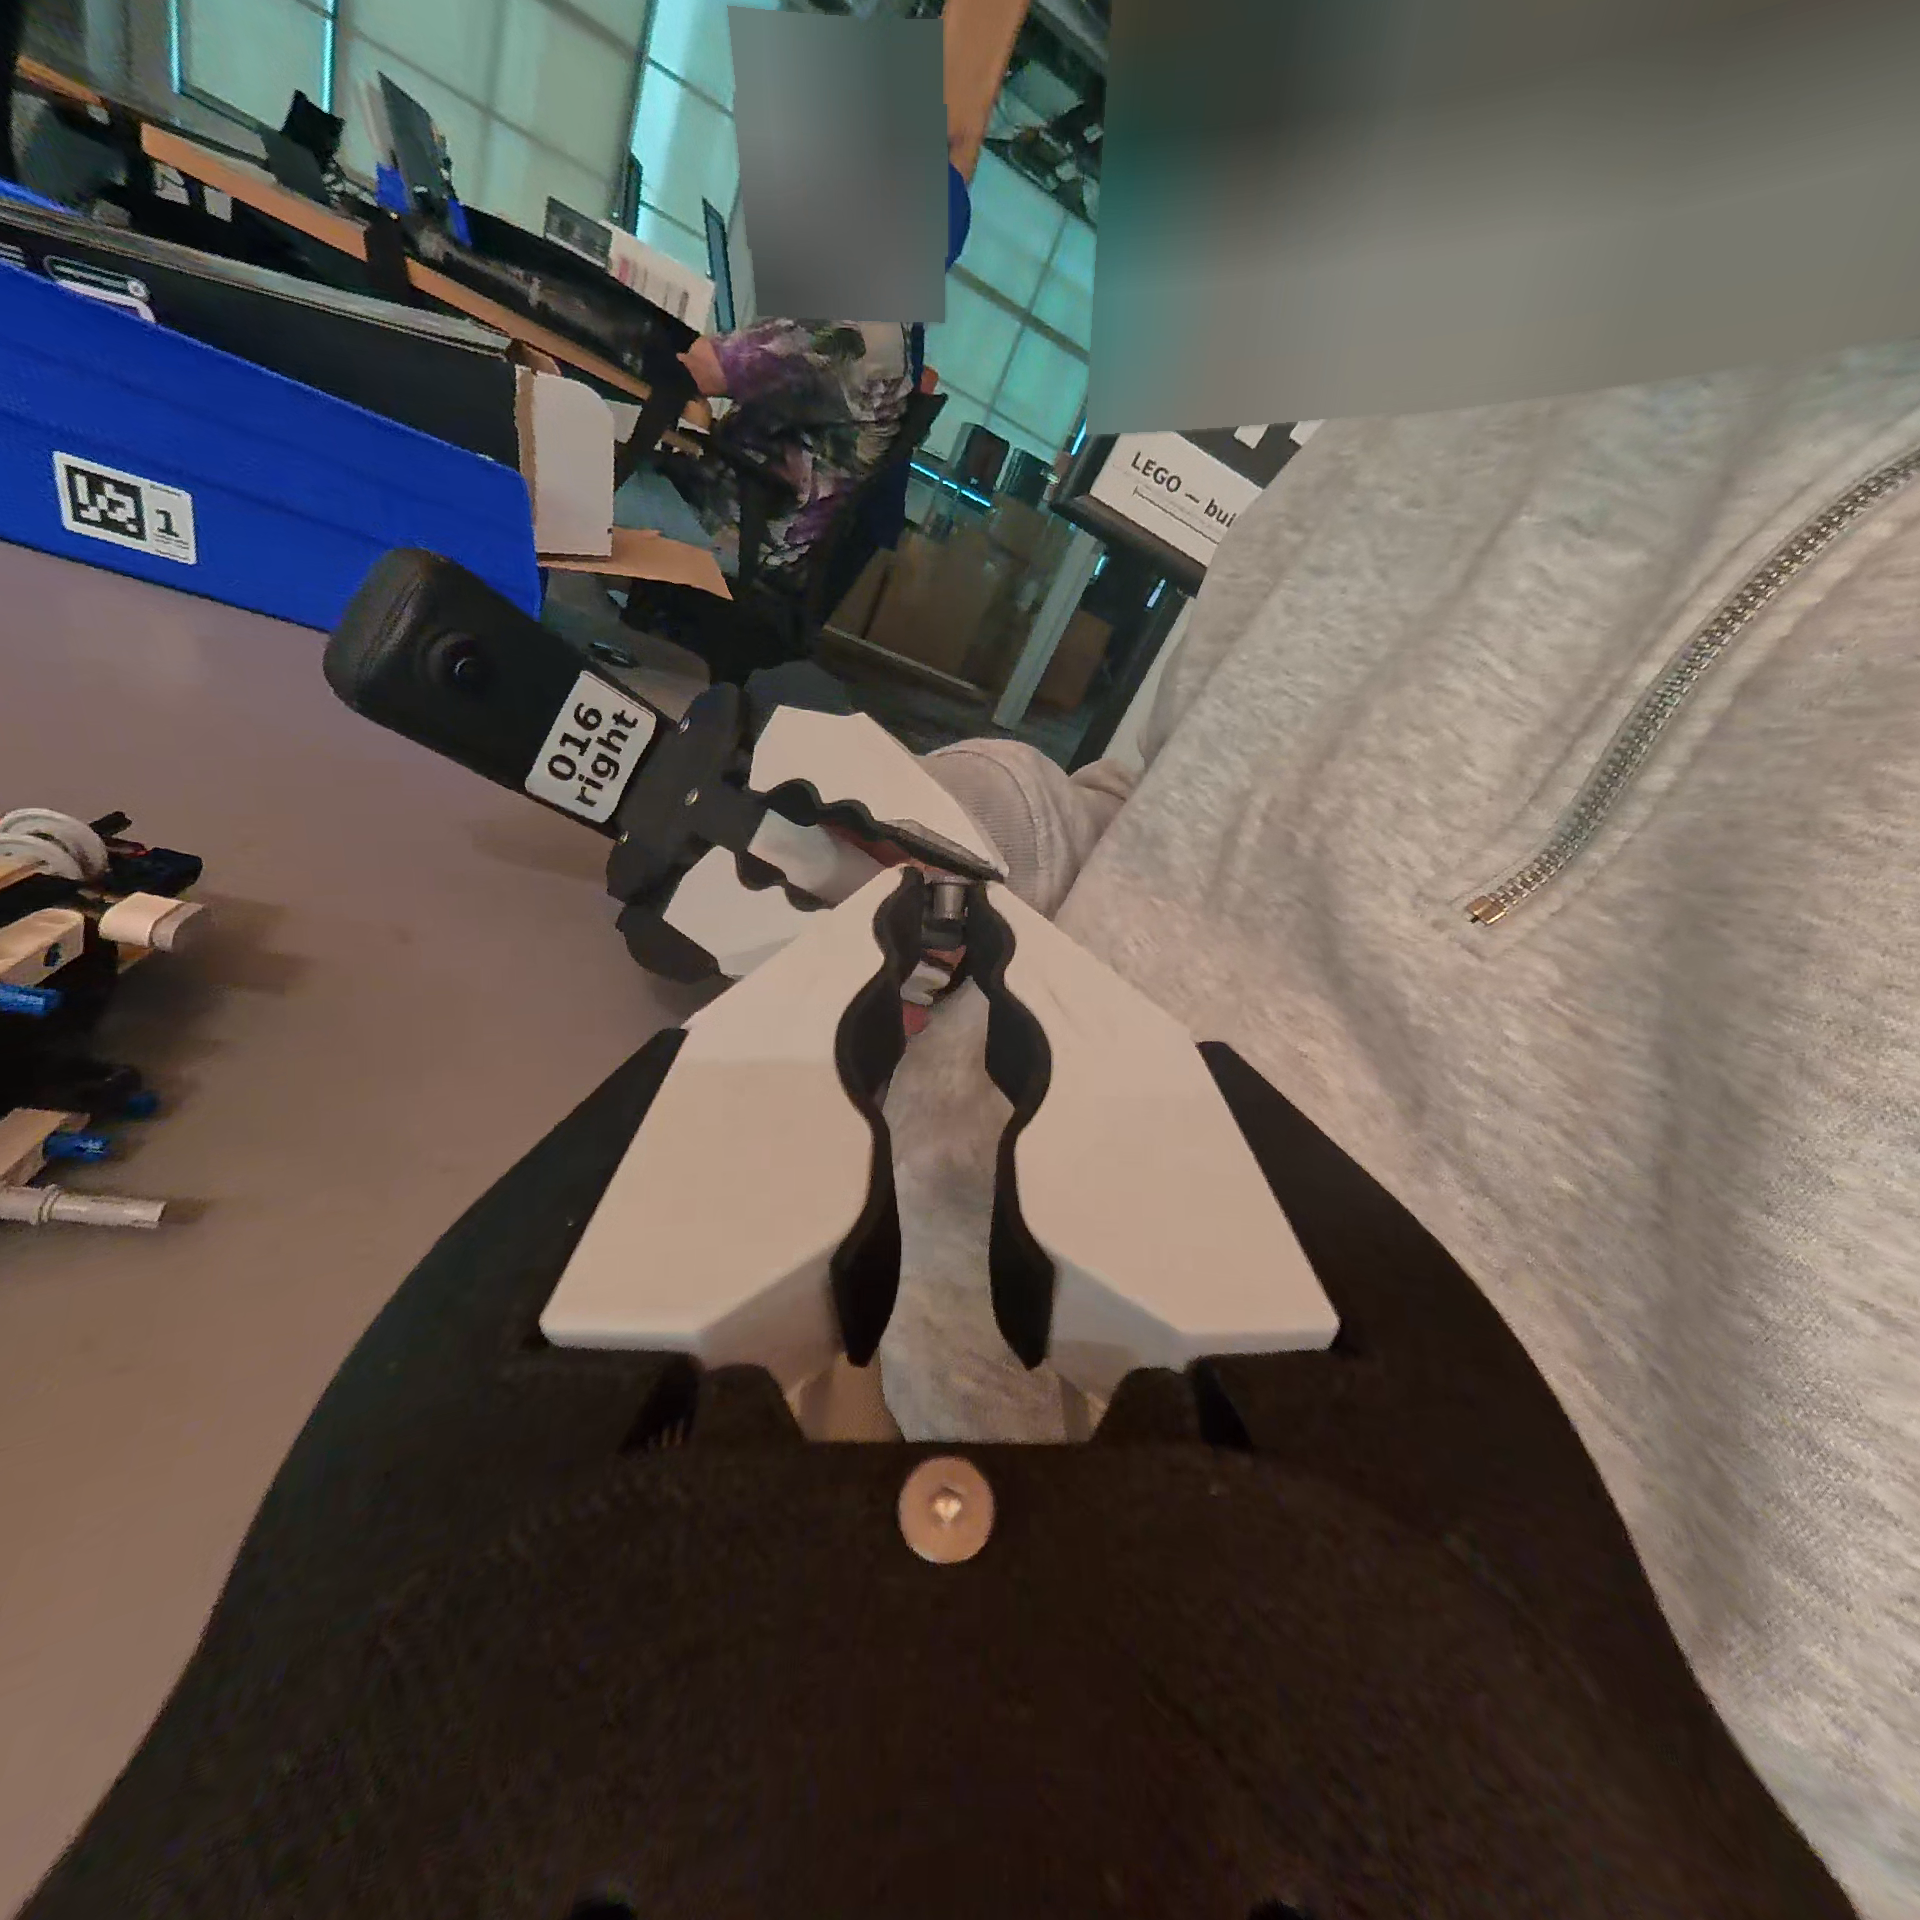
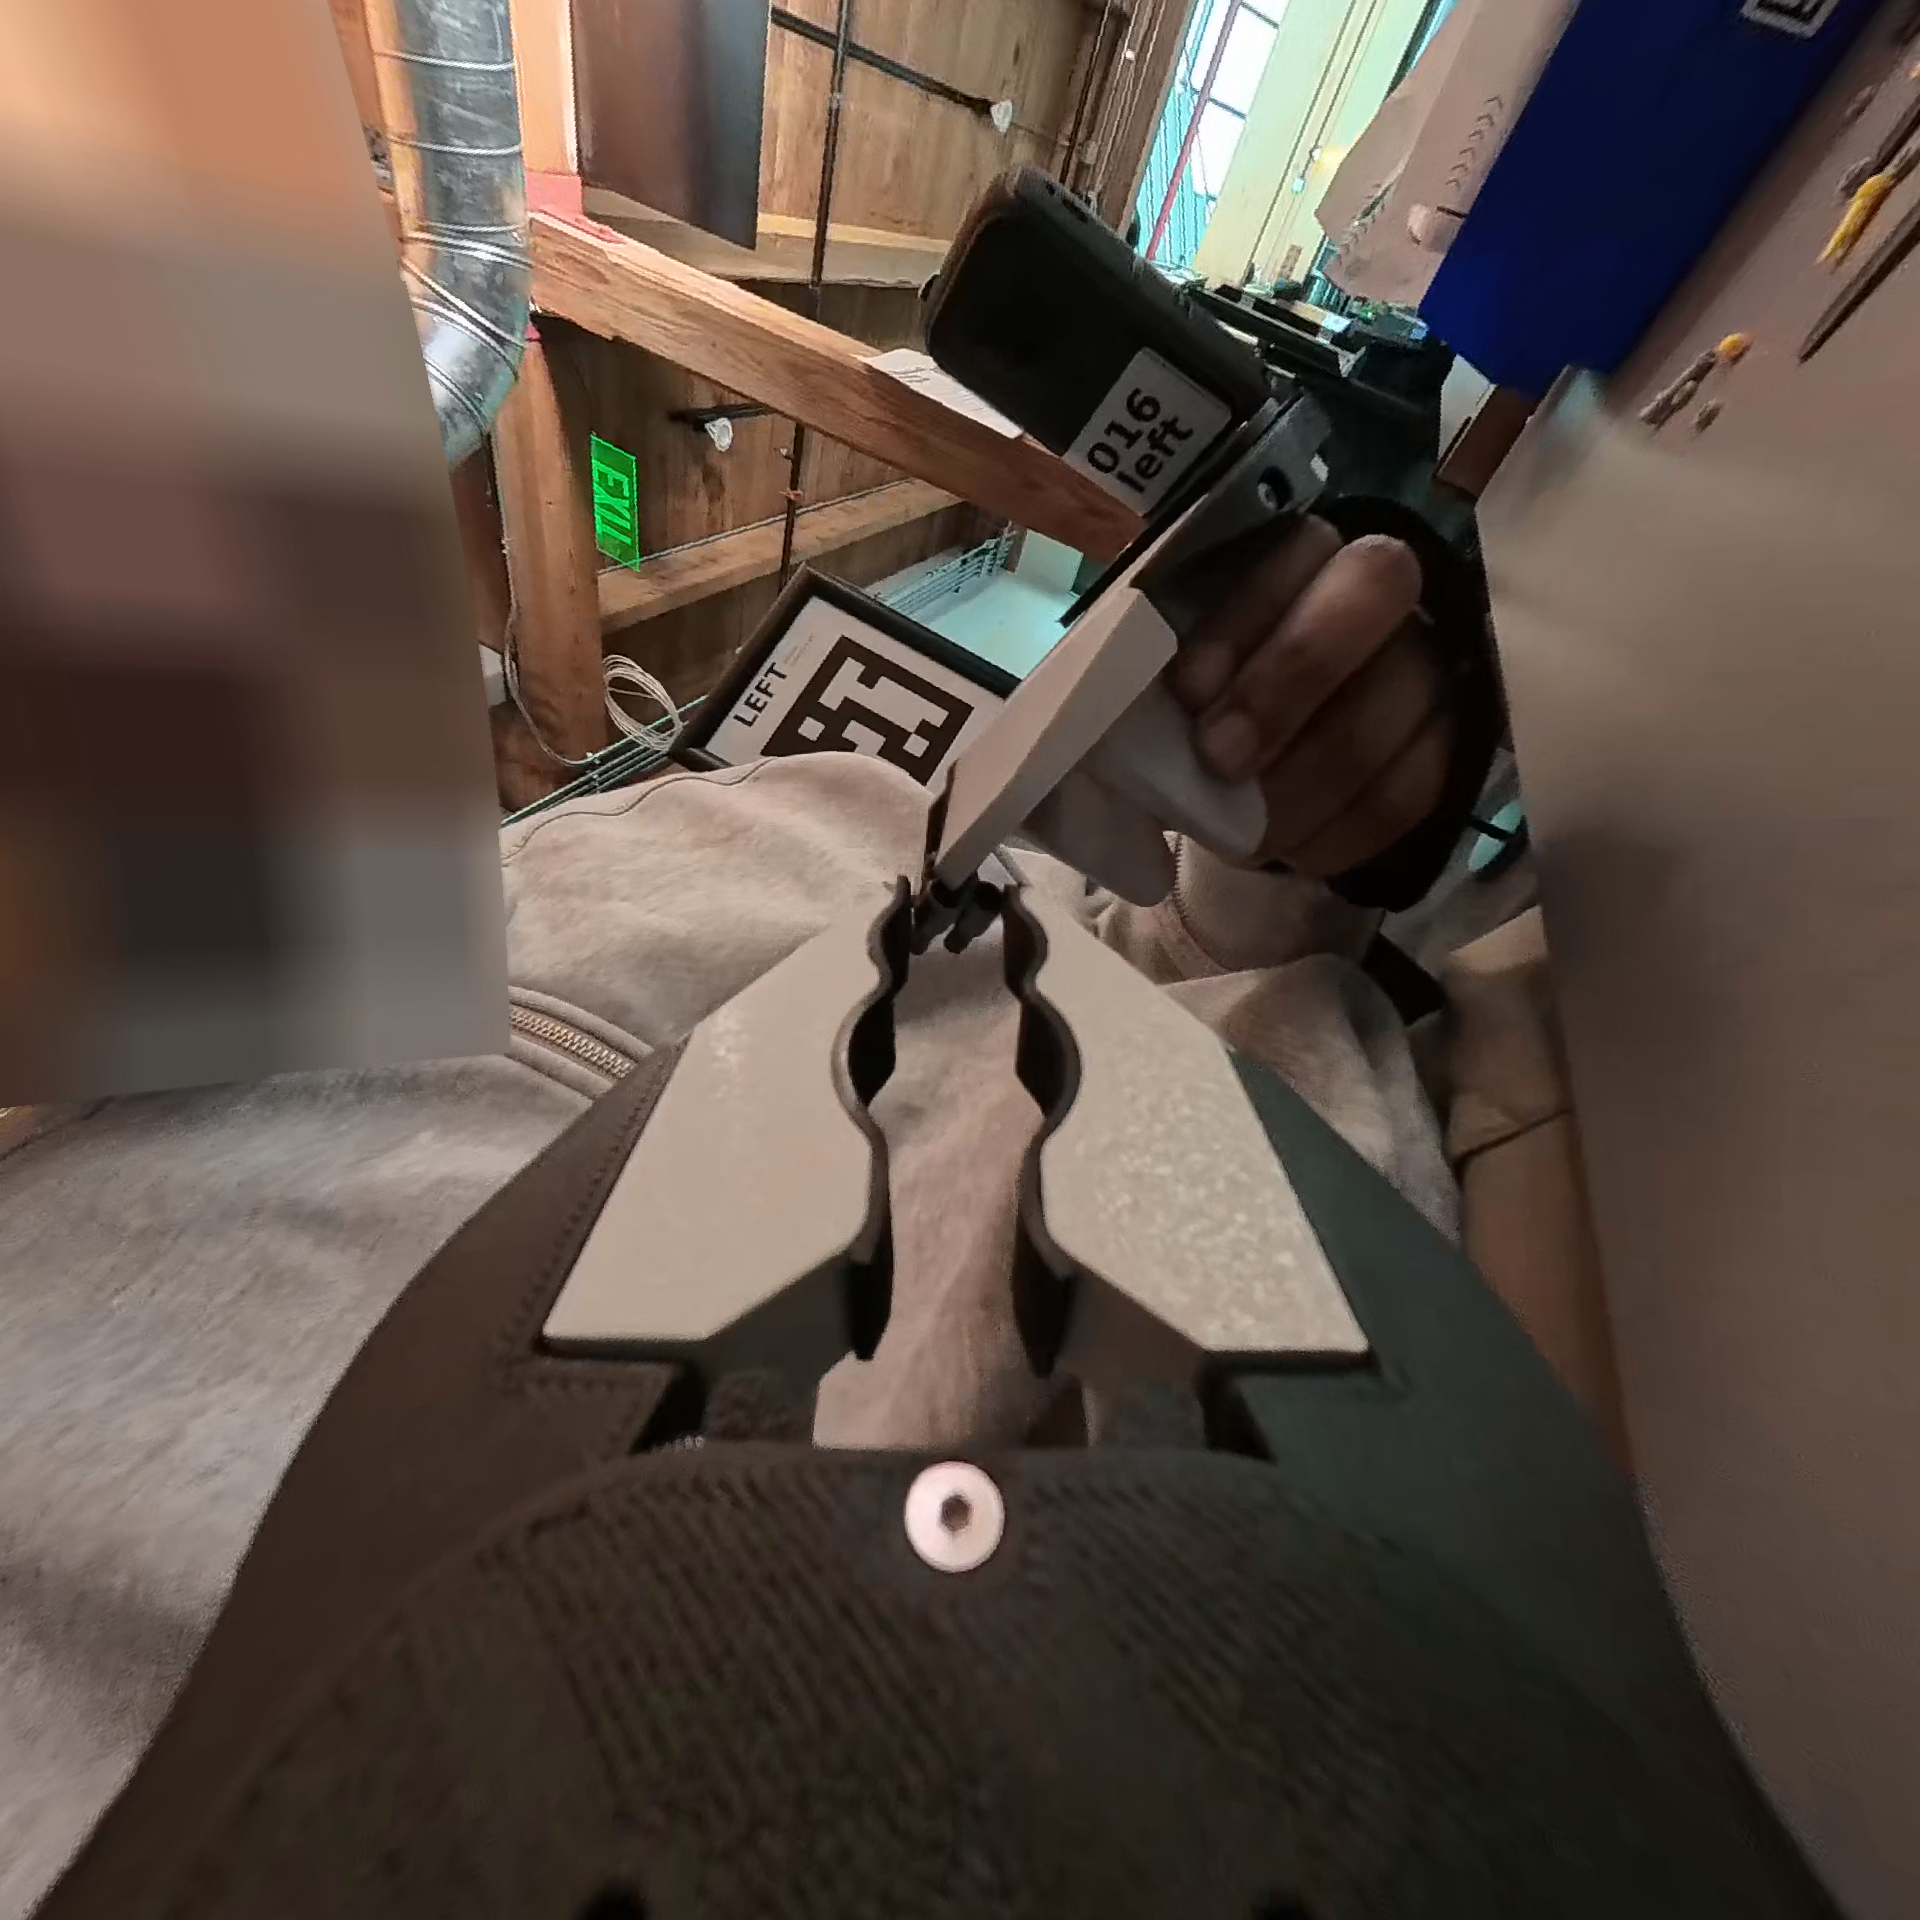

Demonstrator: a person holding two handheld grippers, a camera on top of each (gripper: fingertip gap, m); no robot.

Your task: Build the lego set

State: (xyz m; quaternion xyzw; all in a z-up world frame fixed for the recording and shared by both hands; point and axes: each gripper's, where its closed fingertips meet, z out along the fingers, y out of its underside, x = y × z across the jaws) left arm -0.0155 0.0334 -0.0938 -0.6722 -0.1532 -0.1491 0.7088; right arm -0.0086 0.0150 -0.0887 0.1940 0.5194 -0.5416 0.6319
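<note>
Both grippers meet tip to tip in the air, close in front of a person's grey sweatshirt (image 1: 1455, 935). My left gripper (image 1: 940, 912) is shut on a small grey and red lego piece (image 1: 945, 900) at its fingertips. My right gripper (image 1: 920, 847) comes in from the left and pinches a thin dark part right above that piece. In the right wrist view my right gripper (image 2: 951, 916) holds a small dark lego piece (image 2: 954, 923) between its tips. The left gripper (image 2: 961, 868) touches it from the upper right. How the parts join is hidden.
A partly built lego model (image 1: 62, 987) and a loose grey pin (image 1: 94, 1207) lie at the left edge of the grey table (image 1: 312, 935). A blue bin (image 1: 260, 478) stands behind. A hand (image 2: 1309, 707) grips the left tool's handle.
</note>
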